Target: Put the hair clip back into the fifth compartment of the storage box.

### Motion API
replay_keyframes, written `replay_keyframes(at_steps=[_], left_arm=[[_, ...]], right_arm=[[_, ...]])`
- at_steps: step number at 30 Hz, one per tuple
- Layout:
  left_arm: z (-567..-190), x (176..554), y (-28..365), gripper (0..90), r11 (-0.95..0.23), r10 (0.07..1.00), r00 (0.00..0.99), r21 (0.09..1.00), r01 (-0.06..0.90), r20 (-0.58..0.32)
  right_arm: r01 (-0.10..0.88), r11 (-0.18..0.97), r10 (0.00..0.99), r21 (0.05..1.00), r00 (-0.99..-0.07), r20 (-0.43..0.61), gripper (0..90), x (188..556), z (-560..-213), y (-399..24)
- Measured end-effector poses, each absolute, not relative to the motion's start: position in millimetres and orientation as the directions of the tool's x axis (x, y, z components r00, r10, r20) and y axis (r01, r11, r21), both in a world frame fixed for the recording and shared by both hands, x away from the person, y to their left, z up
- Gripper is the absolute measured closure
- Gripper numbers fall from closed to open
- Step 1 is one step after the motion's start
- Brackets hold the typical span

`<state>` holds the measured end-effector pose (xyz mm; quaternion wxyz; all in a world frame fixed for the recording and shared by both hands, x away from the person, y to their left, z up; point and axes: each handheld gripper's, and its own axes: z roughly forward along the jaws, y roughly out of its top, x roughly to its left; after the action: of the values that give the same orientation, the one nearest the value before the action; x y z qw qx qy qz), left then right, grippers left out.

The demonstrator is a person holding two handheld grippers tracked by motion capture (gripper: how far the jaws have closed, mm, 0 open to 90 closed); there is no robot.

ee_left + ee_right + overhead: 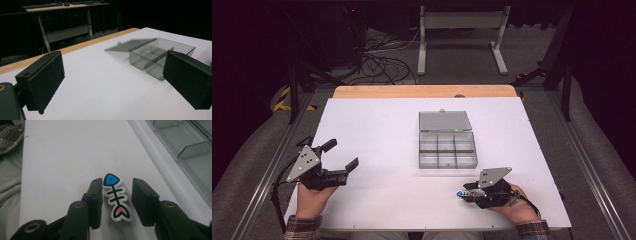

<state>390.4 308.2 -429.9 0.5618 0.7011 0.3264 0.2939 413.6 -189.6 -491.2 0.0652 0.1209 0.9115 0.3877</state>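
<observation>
A flat fish-skeleton piece (116, 197), white with a blue head and a pink tail, lies on the white table top (62, 157) between the jaws of my right gripper (117, 182). The left pad touches its head and a gap shows at the right pad, so the jaws stand open around it. In the high view this gripper (464, 194) sits near the front right, with the piece (461, 193) at its tips. My left gripper (343, 153) rests at the front left, wide open with nothing between its pads (41, 80).
A clear compartment box (447, 147) stands mid-table with its lid (445, 120) laid open behind it; its compartments look bare. It is also in the left gripper view (155, 55) and right gripper view (190, 147). A wooden strip (422, 91) edges the far side.
</observation>
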Motion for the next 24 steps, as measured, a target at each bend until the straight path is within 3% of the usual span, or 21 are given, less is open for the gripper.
replay_keyframes(at_steps=[4, 11, 14, 24], left_arm=[[-430.5, 390.5, 307.1, 4.3, -0.15, 0.79, 0.612, 0.98, 0.132, 0.038], [-430.6, 390.9, 307.2, 4.3, -0.164, 0.787, 0.614, 0.978, 0.13, 0.05], [-431.1, 391.2, 307.1, 4.3, -0.163, 0.788, 0.614, 0.978, 0.131, 0.049], [-433.3, 392.6, 304.4, 4.3, -0.172, 0.785, 0.617, 0.975, 0.138, 0.051]], right_arm=[[0.164, 0.672, 0.257, 0.722, -0.966, -0.02, 70.5, 411.8, -491.1, -188.5], [0.168, 0.67, 0.26, 0.723, -0.966, -0.017, 73.2, 411.8, -490.0, -187.2], [0.154, 0.637, 0.259, 0.756, -0.966, -0.021, 84.7, 410.9, -485.7, -189.4], [0.18, 0.669, 0.261, 0.721, -0.965, -0.001, 77.2, 413.8, -491.4, -185.0]])
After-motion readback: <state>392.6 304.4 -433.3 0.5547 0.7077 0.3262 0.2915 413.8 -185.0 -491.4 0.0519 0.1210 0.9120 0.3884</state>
